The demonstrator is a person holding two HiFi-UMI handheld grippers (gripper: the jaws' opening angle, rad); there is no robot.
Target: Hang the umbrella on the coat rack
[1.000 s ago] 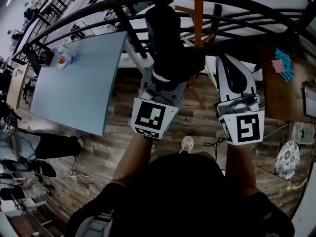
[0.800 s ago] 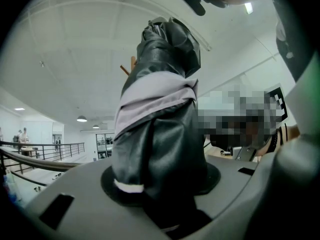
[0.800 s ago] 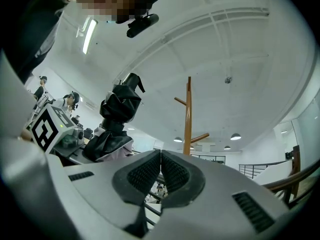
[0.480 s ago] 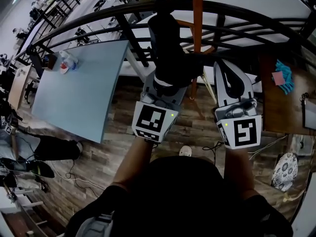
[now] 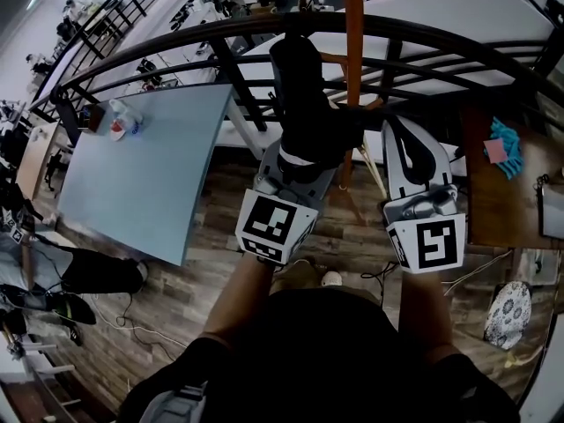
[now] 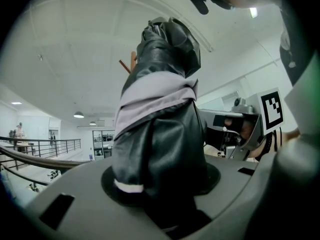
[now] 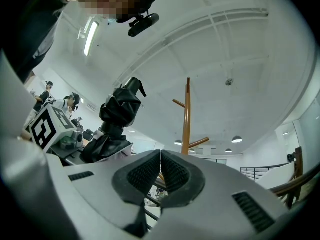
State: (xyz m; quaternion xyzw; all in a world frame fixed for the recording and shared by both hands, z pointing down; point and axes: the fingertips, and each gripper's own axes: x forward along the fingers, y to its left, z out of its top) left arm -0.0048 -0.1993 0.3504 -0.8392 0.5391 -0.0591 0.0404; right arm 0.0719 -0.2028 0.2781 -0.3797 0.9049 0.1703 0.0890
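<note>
A folded black umbrella (image 5: 302,95) with a pale grey band sticks up and away from my left gripper (image 5: 295,152), which is shut on its lower part. In the left gripper view the umbrella (image 6: 160,124) fills the gap between the jaws of the left gripper (image 6: 161,186). The orange-brown wooden coat rack (image 5: 353,33) stands just right of the umbrella's top, beyond the railing. My right gripper (image 5: 404,129) is beside it, shut with nothing held. In the right gripper view the right gripper's (image 7: 160,171) pads meet, and the coat rack (image 7: 187,119) with its pegs rises ahead. The umbrella (image 7: 117,116) is at the left.
A black metal railing (image 5: 176,47) curves across in front of the rack. A light blue table (image 5: 141,166) with small items stands to the left. A brown table (image 5: 498,183) with a teal cloth (image 5: 505,123) is at the right. A person's legs (image 5: 62,276) show at the far left, cables on the wooden floor.
Both grippers and the umbrella have shifted a little up and toward the coat rack. The left gripper's hold on the umbrella is unchanged, and the right gripper stays shut.
</note>
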